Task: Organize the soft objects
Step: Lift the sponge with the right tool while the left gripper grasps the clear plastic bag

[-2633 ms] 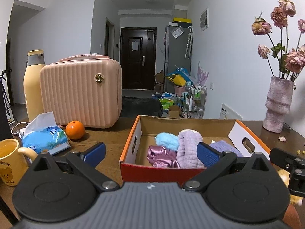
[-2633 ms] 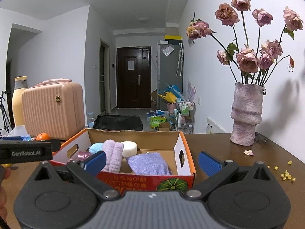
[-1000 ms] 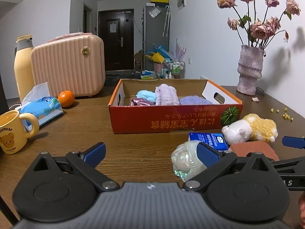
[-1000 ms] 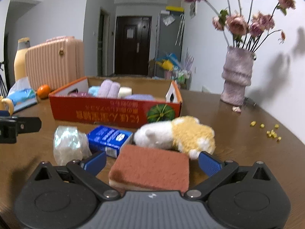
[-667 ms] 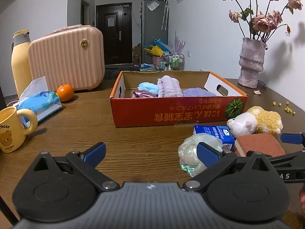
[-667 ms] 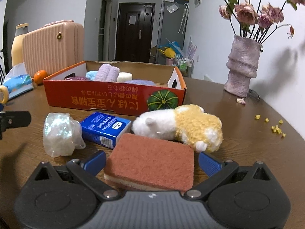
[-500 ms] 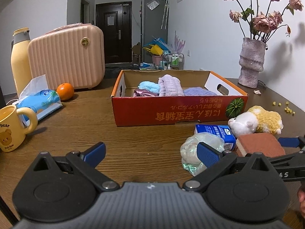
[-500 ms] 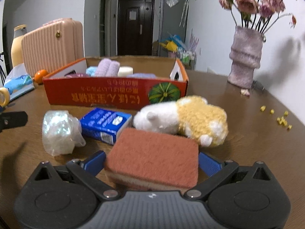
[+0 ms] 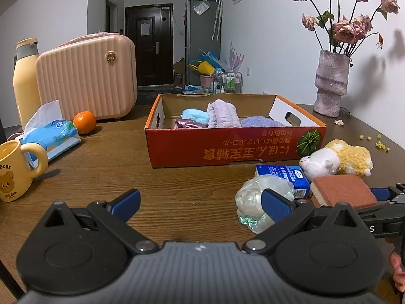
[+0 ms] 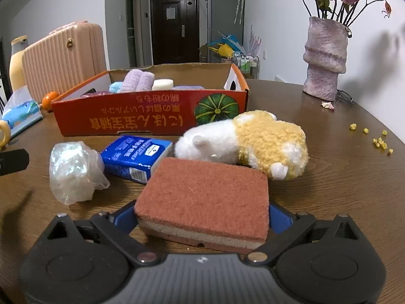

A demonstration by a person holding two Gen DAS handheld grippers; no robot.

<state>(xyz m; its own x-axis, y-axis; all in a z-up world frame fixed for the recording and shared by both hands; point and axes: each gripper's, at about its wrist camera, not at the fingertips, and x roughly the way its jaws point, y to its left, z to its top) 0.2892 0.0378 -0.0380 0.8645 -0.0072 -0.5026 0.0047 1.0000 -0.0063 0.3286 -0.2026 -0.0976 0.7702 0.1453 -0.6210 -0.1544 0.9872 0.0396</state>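
Observation:
A rust-brown sponge (image 10: 202, 192) lies on the wooden table between the fingers of my right gripper (image 10: 201, 216), which stands open around its sides. Behind it lie a white-and-yellow plush toy (image 10: 253, 141), a blue tissue pack (image 10: 136, 157) and a crumpled clear plastic bag (image 10: 73, 169). The orange cardboard box (image 10: 141, 121) further back holds rolled towels and cloths (image 9: 221, 114). My left gripper (image 9: 200, 204) hovers open over bare table, its right finger just in front of the plastic bag (image 9: 255, 200). The sponge (image 9: 341, 190) also shows in the left wrist view.
A stone vase (image 9: 331, 86) with dried roses stands at the back right, with yellow crumbs (image 9: 379, 144) near it. On the left are a pink case (image 9: 86, 81), an orange (image 9: 84, 126), a tissue packet (image 9: 48, 136), a yellow mug (image 9: 15, 172) and a bottle (image 9: 25, 76).
Both grippers drew back from the box and dropped toward the table. The right gripper then slid forward until the sponge sat between its open fingers. The left barely moved in the last second.

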